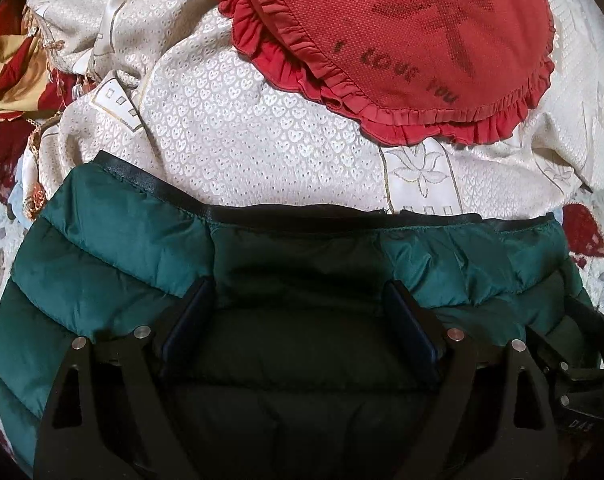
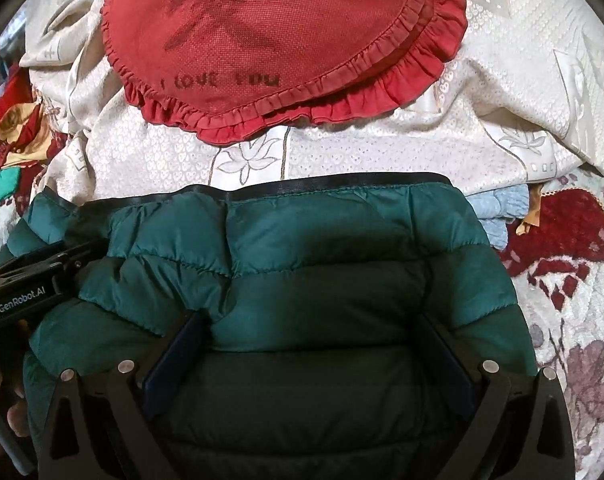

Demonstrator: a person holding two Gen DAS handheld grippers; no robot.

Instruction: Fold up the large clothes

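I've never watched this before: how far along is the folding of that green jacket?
Done: the green puffer jacket lies spread flat on the cream bedcover, its dark hem toward the red cushion. In hand: nothing; the left gripper and right gripper stand open above it. Left: any further folds, which cannot be judged here.

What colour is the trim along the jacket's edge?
Black, on the teal jacket; the trim shows best in the right wrist view.

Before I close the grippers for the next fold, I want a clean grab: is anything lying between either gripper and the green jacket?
Nothing visible. Both the left gripper and right gripper sit open directly over the green jacket. The red cushion lies beyond its hem, apart from it.
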